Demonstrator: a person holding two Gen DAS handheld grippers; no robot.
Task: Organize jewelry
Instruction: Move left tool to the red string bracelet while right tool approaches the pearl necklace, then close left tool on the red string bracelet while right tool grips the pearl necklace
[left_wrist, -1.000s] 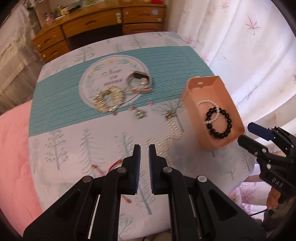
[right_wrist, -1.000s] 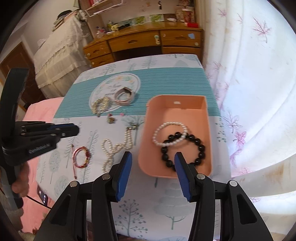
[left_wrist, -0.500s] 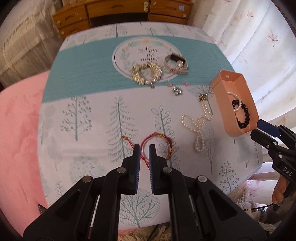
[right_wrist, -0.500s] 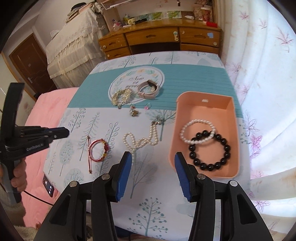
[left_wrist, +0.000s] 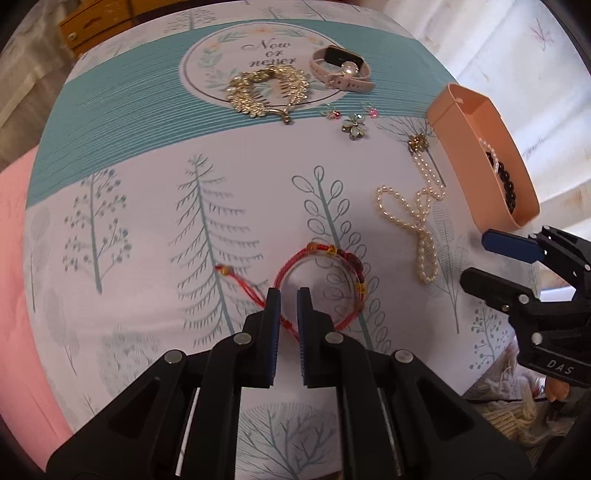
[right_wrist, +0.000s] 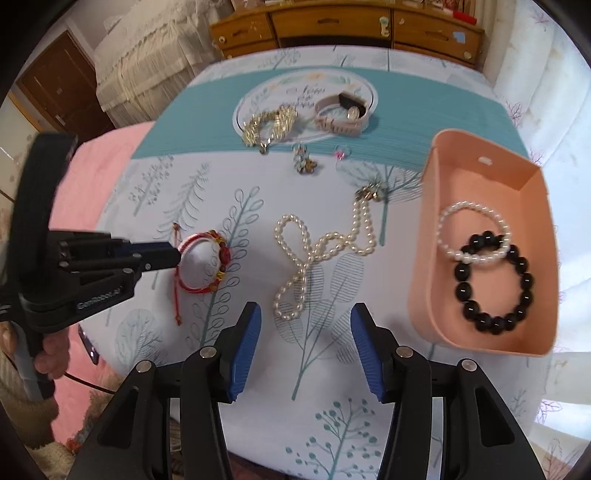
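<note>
The left gripper (left_wrist: 287, 295) hangs over the near edge of the red cord bracelet (left_wrist: 325, 284), its jaws closed to a narrow slit with nothing clamped between them; from the right wrist view its tips sit at the bracelet's left rim. "GenRobot.AI" is printed on its side. The right gripper (right_wrist: 304, 314) stands with jaws apart and empty, just short of the pearl necklace (right_wrist: 321, 251); "DAS" reads on its body in the left wrist view.

The red bracelet lies flat as a round loop, with gold and dark red beads along its far and right arc, and two loose cord tails trailing leftward. The pearl necklace is a cream strand folded into loops, its long axis running from the right gripper up and to the right, ending at a gold clasp near the peach tray (right_wrist: 421, 258). In the tray lie a white pearl bracelet (right_wrist: 474, 236) overlapping a black bead bracelet (right_wrist: 495, 282). The tablecloth (left_wrist: 147, 221) reads "Now or never".
</note>
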